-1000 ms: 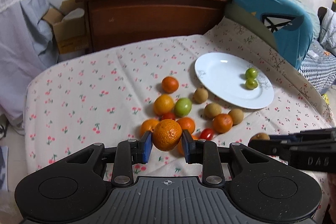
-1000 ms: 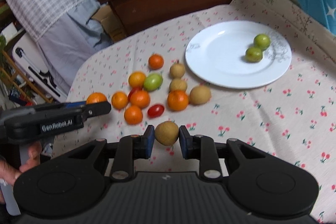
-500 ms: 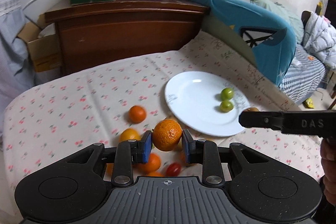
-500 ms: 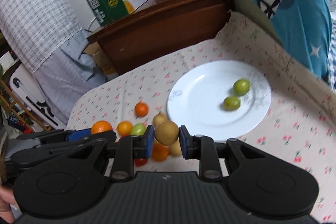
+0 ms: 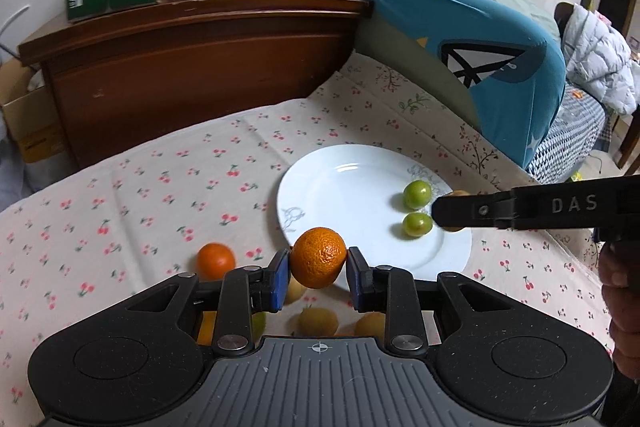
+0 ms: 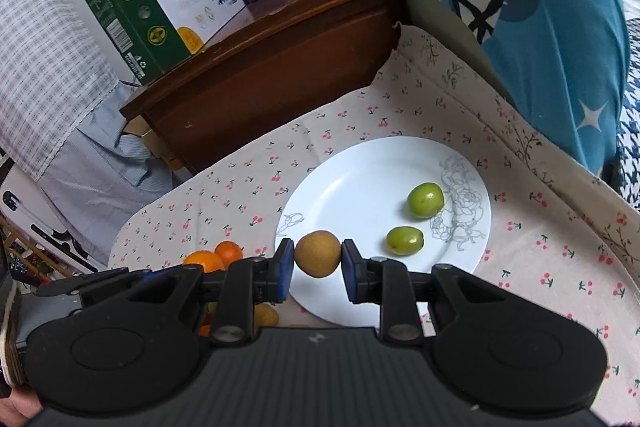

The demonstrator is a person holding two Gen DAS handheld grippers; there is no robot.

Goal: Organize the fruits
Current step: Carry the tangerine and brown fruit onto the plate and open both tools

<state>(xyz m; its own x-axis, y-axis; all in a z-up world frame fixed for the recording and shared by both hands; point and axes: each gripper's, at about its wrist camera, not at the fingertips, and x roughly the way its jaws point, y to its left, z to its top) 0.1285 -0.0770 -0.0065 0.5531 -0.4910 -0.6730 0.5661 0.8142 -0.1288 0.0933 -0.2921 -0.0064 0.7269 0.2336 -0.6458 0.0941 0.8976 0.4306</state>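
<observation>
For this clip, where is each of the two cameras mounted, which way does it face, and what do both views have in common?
Left wrist: sits on the left gripper, looking forward and down at the white plate; own fingers clamp an orange; the right gripper and a hand enter from the right.
Right wrist: sits on the right gripper, facing the same plate; own fingers clamp a brown fruit; the left gripper shows at lower left.
Shared: the plate with two green fruits, the cherry-print cloth and the wooden headboard.
</observation>
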